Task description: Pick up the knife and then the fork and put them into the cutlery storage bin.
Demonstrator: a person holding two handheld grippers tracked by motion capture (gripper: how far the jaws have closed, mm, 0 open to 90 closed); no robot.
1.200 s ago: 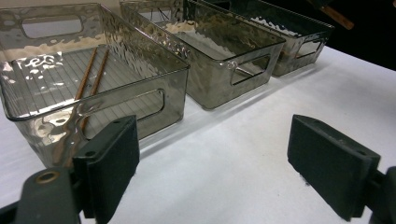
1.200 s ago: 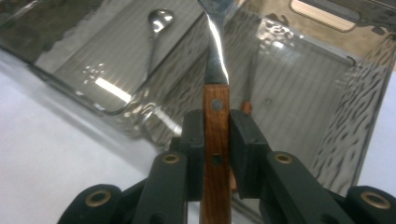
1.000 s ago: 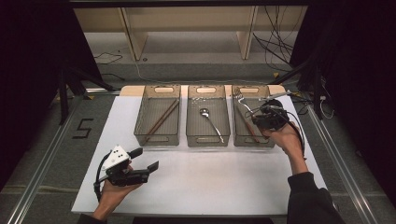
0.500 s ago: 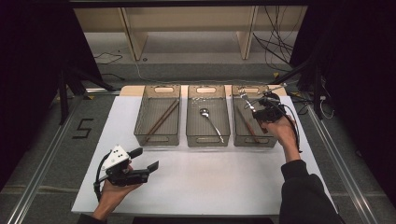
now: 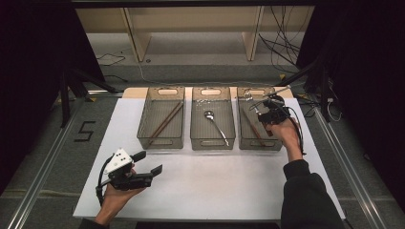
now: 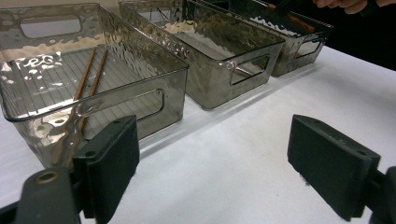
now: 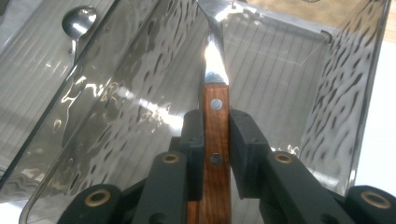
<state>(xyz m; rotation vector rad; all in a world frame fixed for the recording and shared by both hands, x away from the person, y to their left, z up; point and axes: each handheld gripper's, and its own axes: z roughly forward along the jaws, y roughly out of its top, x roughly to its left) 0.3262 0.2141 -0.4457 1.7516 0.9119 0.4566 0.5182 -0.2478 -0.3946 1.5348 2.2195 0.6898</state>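
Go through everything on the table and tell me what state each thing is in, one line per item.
Right gripper: shut on the wooden-handled utensil, over the right bin.
Wooden-handled utensil: held by its handle, metal end pointing into the right bin.
Left gripper: open, holding nothing.
Left bin: holds a pair of chopsticks.
Middle bin: holds a spoon.
Right bin: holds a brown-handled piece lying flat.
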